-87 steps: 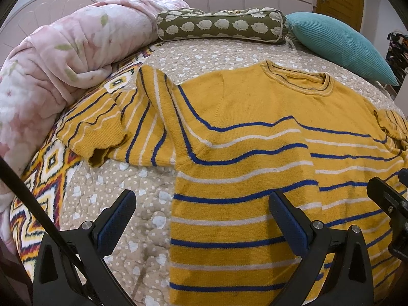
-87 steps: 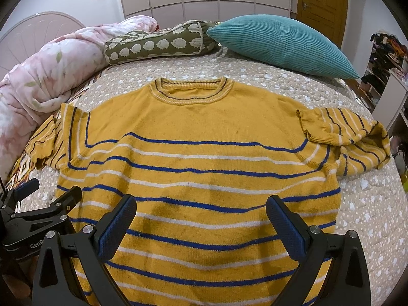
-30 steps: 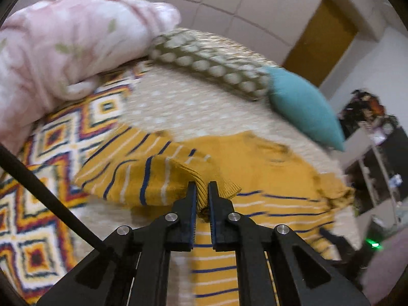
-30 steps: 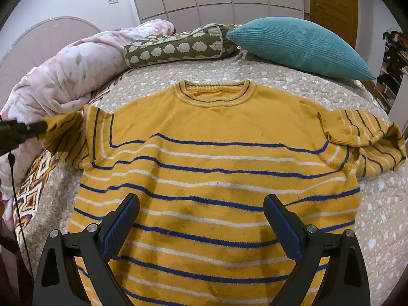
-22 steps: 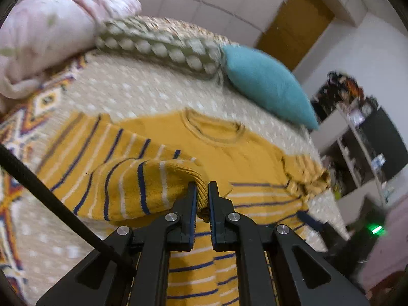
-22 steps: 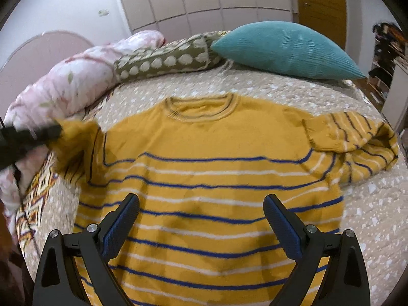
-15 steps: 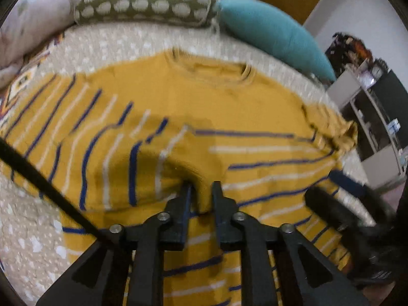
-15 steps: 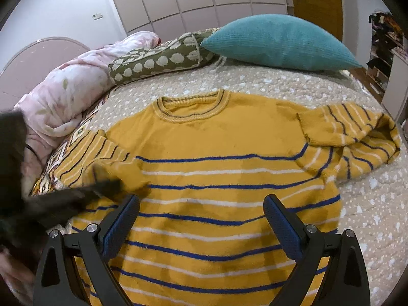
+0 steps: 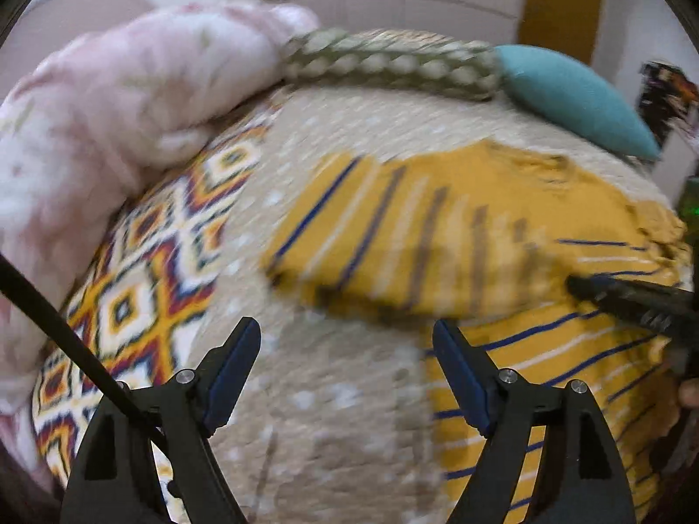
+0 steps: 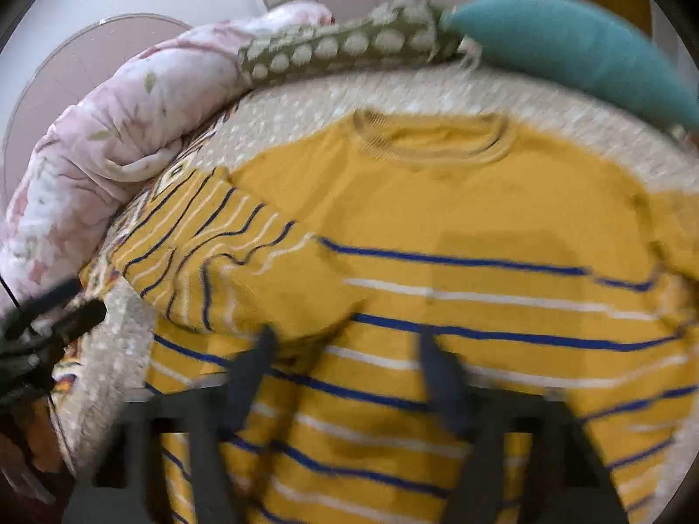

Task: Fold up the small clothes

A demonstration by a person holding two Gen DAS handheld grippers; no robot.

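A yellow sweater [image 10: 458, 227] with blue and white stripes lies flat on the bed, neck away from me. Its left sleeve [image 10: 227, 257] lies folded across the chest; it also shows in the left wrist view [image 9: 393, 244]. My left gripper [image 9: 347, 371] is open and empty, above the bedspread just left of the sweater's hem. My right gripper [image 10: 345, 375] is open and empty over the lower middle of the sweater; it is blurred by motion. The right gripper's tip shows in the left wrist view [image 9: 629, 297].
A pink floral duvet [image 9: 109, 100] is heaped at the left. A green patterned bolster [image 10: 340, 48] and a teal pillow [image 10: 568, 39] lie at the head of the bed. The spotted beige bedspread [image 9: 349, 393] and a diamond-patterned blanket [image 9: 140, 288] lie beneath.
My left gripper carried the left sleeve over the chest, let it go, opened and drew back to the left. My right gripper shifted forward over the sweater.
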